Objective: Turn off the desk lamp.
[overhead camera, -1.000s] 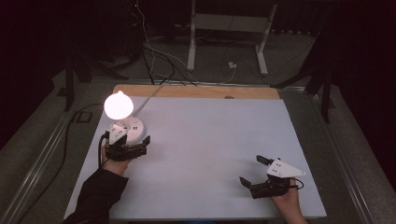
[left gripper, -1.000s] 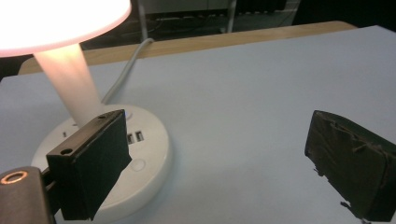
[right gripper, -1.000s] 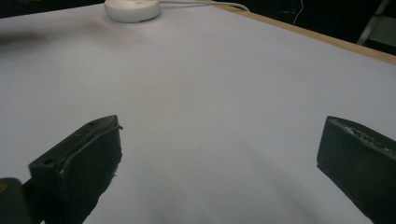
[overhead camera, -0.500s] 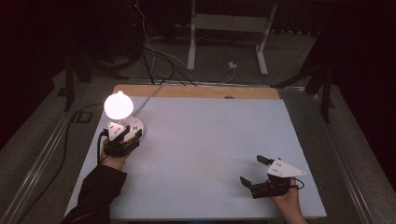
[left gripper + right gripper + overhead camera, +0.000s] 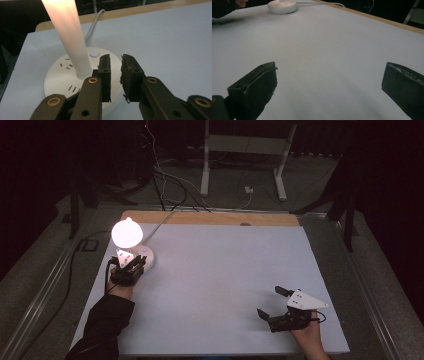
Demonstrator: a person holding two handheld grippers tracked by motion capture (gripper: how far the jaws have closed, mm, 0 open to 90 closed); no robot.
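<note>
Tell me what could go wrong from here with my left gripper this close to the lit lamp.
The left gripper, jaws nearly shut, hangs over the lamp base just short of the blue-lit button. Pushing down off-centre could miss the button and slide the light-looking base across the table. The glowing stem stands right beside the jaws; a sideways nudge might tip the lamp. The white cord trailing off the far edge could tug the base if it shifts.

A lit white lamp point(image 5: 131, 240) stands upright at the table's far-left corner.
</note>
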